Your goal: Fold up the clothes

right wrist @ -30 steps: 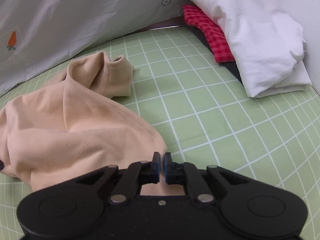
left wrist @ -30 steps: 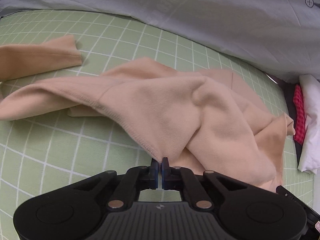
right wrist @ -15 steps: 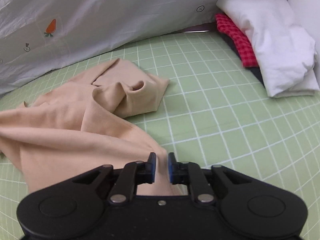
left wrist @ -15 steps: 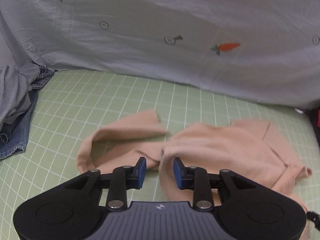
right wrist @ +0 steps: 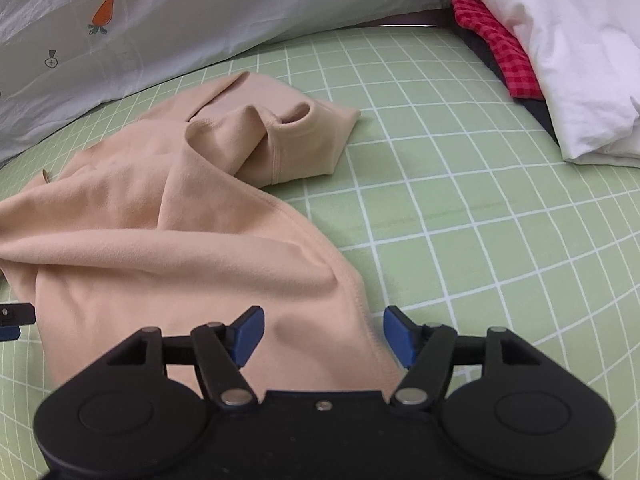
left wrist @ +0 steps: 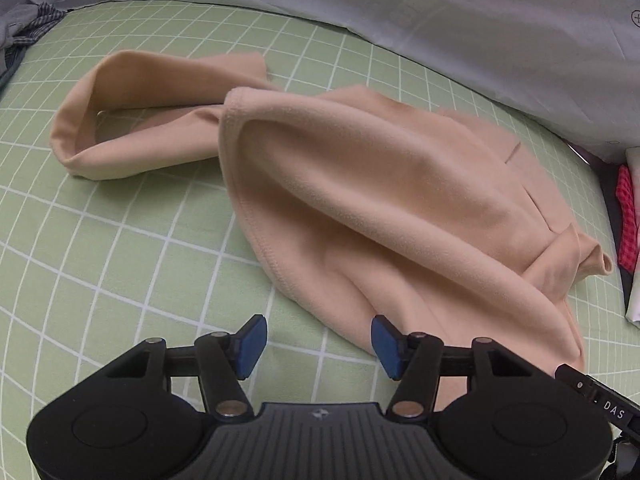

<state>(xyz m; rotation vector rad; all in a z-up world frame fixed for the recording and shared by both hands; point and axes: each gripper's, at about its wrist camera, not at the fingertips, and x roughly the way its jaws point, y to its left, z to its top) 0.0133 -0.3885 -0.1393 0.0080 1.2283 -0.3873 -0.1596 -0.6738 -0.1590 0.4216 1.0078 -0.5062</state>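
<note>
You have just let go: both claws are opening and neither holds anything. Your left gripper point(left wrist: 318, 346) hangs over bare sheet with the hem of the peach fleece long-sleeved top point(left wrist: 360, 184) just beyond its pads. Your right gripper point(right wrist: 322, 336) stands over the top's other hem corner, cloth under the gap but not pinched. The top lies rumpled on the green white-grid bed sheet point(right wrist: 460, 184), 1 sleeve point(left wrist: 132, 120) looped out to the side, collar point(right wrist: 296, 120) bunched at the far end. This looks like the laying-out step, with 0 folds made. Next, you likely need to flatten the body and straighten that sleeve.
</note>
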